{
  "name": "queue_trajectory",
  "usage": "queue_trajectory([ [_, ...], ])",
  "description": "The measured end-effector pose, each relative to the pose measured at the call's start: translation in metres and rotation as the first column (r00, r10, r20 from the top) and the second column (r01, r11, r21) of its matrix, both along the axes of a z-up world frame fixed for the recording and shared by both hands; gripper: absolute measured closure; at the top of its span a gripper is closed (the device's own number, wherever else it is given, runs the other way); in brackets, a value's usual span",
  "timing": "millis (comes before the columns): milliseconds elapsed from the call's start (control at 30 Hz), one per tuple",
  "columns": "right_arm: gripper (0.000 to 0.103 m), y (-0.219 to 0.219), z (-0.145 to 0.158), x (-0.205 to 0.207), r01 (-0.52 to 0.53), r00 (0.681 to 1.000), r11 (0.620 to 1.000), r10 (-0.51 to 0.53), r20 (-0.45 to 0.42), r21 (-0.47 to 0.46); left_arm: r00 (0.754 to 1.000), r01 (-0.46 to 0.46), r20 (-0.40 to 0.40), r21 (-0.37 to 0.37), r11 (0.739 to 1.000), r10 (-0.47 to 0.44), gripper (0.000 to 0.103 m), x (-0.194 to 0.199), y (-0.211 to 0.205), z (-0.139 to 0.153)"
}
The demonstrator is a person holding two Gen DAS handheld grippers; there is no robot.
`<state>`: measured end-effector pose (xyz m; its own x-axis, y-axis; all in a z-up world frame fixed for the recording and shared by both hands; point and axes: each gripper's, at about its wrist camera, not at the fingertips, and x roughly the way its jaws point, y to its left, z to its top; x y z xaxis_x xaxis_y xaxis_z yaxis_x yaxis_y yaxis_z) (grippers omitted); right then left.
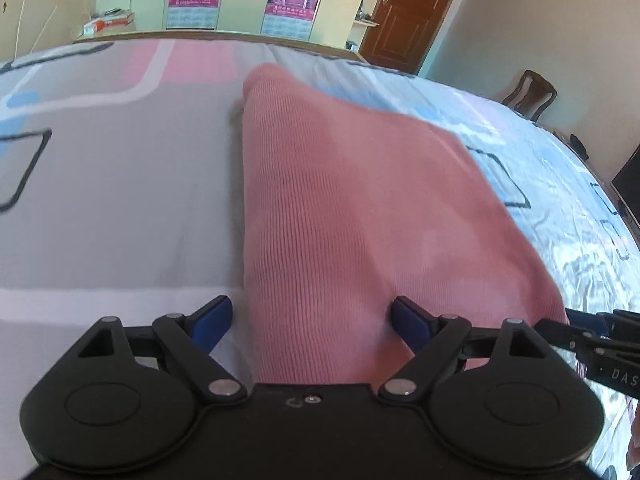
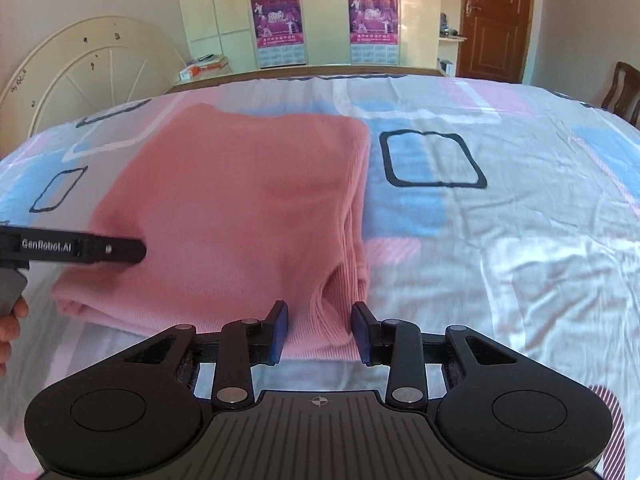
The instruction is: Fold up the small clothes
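A pink knitted garment [image 2: 240,208] lies folded into a rough rectangle on the bed; it also fills the middle of the left wrist view [image 1: 332,200]. My left gripper [image 1: 312,320] is open, its blue pads on either side of the garment's near edge. My right gripper [image 2: 320,328] is open at the garment's near right corner, with a ribbed cuff or hem [image 2: 340,296] between its pads. The left gripper shows in the right wrist view [image 2: 80,248] over the garment's left edge. The right gripper shows at the right edge of the left wrist view [image 1: 592,340].
The bed sheet [image 2: 500,220] is patterned in pink, blue and grey with black outlined squares. A wardrobe with posters [image 2: 324,16] and a brown door [image 2: 496,20] stand beyond the bed. A wooden chair [image 1: 528,92] is at the right.
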<state>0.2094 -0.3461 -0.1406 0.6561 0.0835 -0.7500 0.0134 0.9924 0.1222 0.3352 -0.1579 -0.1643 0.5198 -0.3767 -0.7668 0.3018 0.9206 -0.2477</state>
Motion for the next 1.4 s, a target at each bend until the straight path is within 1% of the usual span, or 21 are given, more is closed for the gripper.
queue_trajectory([
  [33, 0.090, 0.000, -0.001, -0.001, 0.001, 1.000, 1.000, -0.001, -0.001, -0.002, 1.000, 0.001, 0.003, 0.002, 1.000, -0.001, 0.016, -0.002, 0.000, 0.000],
  [133, 0.091, -0.002, -0.001, 0.000, 0.008, 1.000, 1.000, -0.008, 0.000, 0.014, 1.000, 0.020, -0.006, -0.001, 1.000, -0.020, 0.017, -0.004, -0.006, 0.001],
  [200, 0.091, -0.001, 0.000, -0.002, 0.003, 1.000, 0.999, -0.003, 0.006, -0.037, 0.999, 0.034, -0.004, 0.003, 0.999, -0.034, 0.017, -0.005, -0.010, 0.000],
  [267, 0.094, -0.002, -0.007, -0.002, 0.016, 1.000, 0.995, -0.017, -0.012, -0.100, 0.999, 0.039, 0.005, 0.015, 0.999, -0.039, 0.016, -0.009, -0.013, -0.003],
  [300, 0.094, -0.006, -0.014, 0.000, 0.027, 0.999, 0.995, -0.029, -0.026, -0.100, 0.999, 0.039, 0.011, 0.020, 0.999, -0.039, 0.015, -0.010, -0.015, -0.003],
  [367, 0.094, -0.012, -0.017, 0.002, 0.043, 0.998, 0.998, -0.045, -0.050, -0.036, 0.999, 0.047, 0.015, 0.030, 0.998, -0.047, 0.015, -0.013, -0.017, -0.004],
  [433, 0.093, -0.011, -0.011, 0.004, 0.031, 0.998, 0.998, -0.034, -0.058, -0.046, 0.999, 0.052, 0.008, 0.025, 0.998, -0.052, 0.016, -0.015, -0.015, -0.001],
  [467, 0.093, -0.014, -0.006, 0.002, 0.036, 0.998, 0.999, -0.037, -0.048, -0.027, 0.999, 0.044, 0.001, 0.008, 0.999, -0.044, 0.019, -0.015, -0.011, 0.002],
  [500, 0.093, -0.017, 0.001, -0.001, 0.035, 0.999, 0.999, -0.035, -0.024, 0.015, 0.999, 0.034, 0.001, -0.008, 0.999, -0.034, 0.019, -0.015, -0.008, 0.005],
  [533, 0.093, -0.019, 0.008, -0.002, 0.044, 0.999, 0.999, -0.044, -0.008, 0.031, 1.000, 0.017, 0.002, -0.022, 1.000, -0.017, 0.019, -0.014, -0.004, 0.009],
  [633, 0.093, -0.016, 0.027, 0.003, 0.051, 0.997, 0.998, -0.053, 0.049, 0.031, 0.999, -0.017, 0.037, -0.041, 0.999, 0.019, 0.019, -0.012, 0.001, 0.021],
  [700, 0.093, -0.012, 0.036, 0.014, 0.046, 0.996, 0.998, -0.049, 0.080, 0.037, 0.997, -0.031, 0.071, -0.036, 0.999, 0.033, 0.019, -0.007, 0.000, 0.028],
  [767, 0.093, -0.006, 0.040, 0.026, 0.037, 0.994, 0.998, -0.041, 0.102, 0.042, 0.995, -0.053, 0.082, -0.027, 0.998, 0.055, 0.019, 0.002, -0.002, 0.032],
  [867, 0.093, 0.009, 0.037, 0.045, -0.005, 0.994, 1.000, 0.002, 0.111, 0.027, 0.993, -0.085, 0.079, -0.018, 0.996, 0.086, 0.019, 0.016, -0.006, 0.032],
  [1000, 0.093, 0.017, 0.020, 0.066, -0.021, 0.997, 0.999, 0.019, 0.071, 0.032, 0.994, -0.101, 0.052, 0.002, 0.995, 0.100, 0.017, 0.029, -0.011, 0.022],
  [1067, 0.092, 0.016, 0.010, 0.072, -0.022, 0.999, 1.000, 0.022, 0.048, 0.004, 0.994, -0.096, 0.047, 0.009, 0.995, 0.096, 0.013, 0.031, -0.014, 0.016],
  [1133, 0.092, 0.012, -0.005, 0.074, -0.015, 1.000, 0.999, 0.015, 0.006, -0.035, 0.995, -0.095, 0.040, 0.008, 0.995, 0.095, 0.011, 0.033, -0.016, 0.013],
  [1200, 0.092, 0.002, -0.013, 0.071, -0.016, 1.000, 1.000, 0.016, 0.001, -0.003, 0.996, -0.091, 0.023, 0.001, 0.996, 0.091, 0.011, 0.034, -0.018, 0.012],
  [1300, 0.091, -0.004, -0.008, 0.069, -0.015, 1.000, 1.000, 0.015, 0.012, 0.024, 0.997, -0.070, 0.020, 0.003, 0.998, 0.070, 0.012, 0.035, -0.022, 0.013],
  [1333, 0.090, -0.005, -0.004, 0.069, -0.015, 1.000, 1.000, 0.014, 0.023, 0.024, 0.998, -0.065, 0.024, 0.009, 0.998, 0.065, 0.011, 0.036, -0.023, 0.014],
  [1400, 0.079, -0.005, 0.002, 0.070, -0.019, 0.999, 0.999, 0.018, 0.039, 0.026, 0.998, -0.065, 0.020, 0.014, 0.998, 0.065, 0.009, 0.038, -0.026, 0.014],
])
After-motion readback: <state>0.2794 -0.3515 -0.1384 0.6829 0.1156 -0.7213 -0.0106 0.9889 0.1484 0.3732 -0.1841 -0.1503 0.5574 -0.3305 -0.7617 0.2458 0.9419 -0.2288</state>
